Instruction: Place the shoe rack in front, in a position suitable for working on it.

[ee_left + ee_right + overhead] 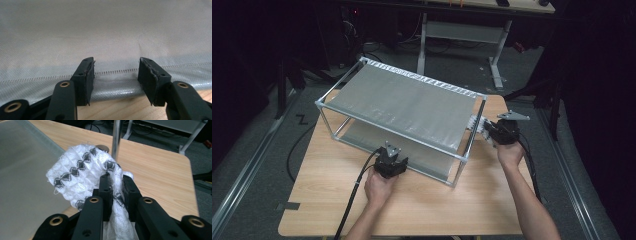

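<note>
Right gripper jaws clamped on white knitted cloth beside rack post at table right edge. Left gripper jaws wide apart at grey mesh shelf front hem.

Pale wood-grain bench, light tan with fine streaks. Two-tier rack of silver metal tubes, both shelves of grey woven mesh fabric; a dotted stitch line runs along the mesh hem. White knitted cloth with dark grey diamond motifs, the diamonds set in rows. Right claw matte black with brass-coloured rivets; left claw the same black and brass. Black cables. Grey floor.
</note>
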A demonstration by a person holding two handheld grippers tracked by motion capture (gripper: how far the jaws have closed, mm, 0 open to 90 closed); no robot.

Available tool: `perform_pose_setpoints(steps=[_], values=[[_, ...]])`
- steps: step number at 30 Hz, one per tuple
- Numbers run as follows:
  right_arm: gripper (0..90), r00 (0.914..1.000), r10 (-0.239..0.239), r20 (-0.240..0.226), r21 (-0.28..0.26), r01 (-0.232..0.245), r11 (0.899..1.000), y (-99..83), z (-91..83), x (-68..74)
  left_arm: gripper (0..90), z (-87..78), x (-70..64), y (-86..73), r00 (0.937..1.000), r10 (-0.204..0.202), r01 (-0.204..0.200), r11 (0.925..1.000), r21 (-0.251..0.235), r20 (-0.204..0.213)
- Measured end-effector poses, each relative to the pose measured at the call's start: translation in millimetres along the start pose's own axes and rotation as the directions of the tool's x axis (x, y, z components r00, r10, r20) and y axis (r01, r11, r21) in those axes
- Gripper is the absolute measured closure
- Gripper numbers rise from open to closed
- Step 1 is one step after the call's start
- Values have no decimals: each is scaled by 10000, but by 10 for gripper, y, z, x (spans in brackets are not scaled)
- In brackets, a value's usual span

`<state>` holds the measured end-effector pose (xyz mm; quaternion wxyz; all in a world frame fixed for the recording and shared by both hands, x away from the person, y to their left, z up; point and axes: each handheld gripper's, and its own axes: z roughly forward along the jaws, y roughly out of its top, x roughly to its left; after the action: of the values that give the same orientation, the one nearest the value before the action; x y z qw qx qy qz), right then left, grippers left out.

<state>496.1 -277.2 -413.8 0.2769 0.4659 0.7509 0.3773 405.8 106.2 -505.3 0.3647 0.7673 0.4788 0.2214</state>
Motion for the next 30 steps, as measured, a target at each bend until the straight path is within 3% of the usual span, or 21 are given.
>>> perform_pose_setpoints(steps=[9,15,20,25,30], values=[[808,9995,-172,278,-428,184,9989,95,-365,-118,469,0,-2,0,10000,10,-10,10000,-4,-11],[809,9997,205,127,-784,-194,9967,130,-553,-232,471,-1,-1,-1,10000,4,-4,10000,-5,5],[809,9993,42,373,-1045,-2,9945,259,-722,-284,471,-1,-1,-1,10000,16,-16,10000,-3,0],[809,9986,-148,507,-1280,212,9915,411,-820,-292,471,-1,-1,-1,10000,18,-18,10000,-2,-3],[809,9976,-409,560,-1441,486,9884,563,-807,-228,471,-1,-1,-1,10000,24,-24,10000,-2,-7]])
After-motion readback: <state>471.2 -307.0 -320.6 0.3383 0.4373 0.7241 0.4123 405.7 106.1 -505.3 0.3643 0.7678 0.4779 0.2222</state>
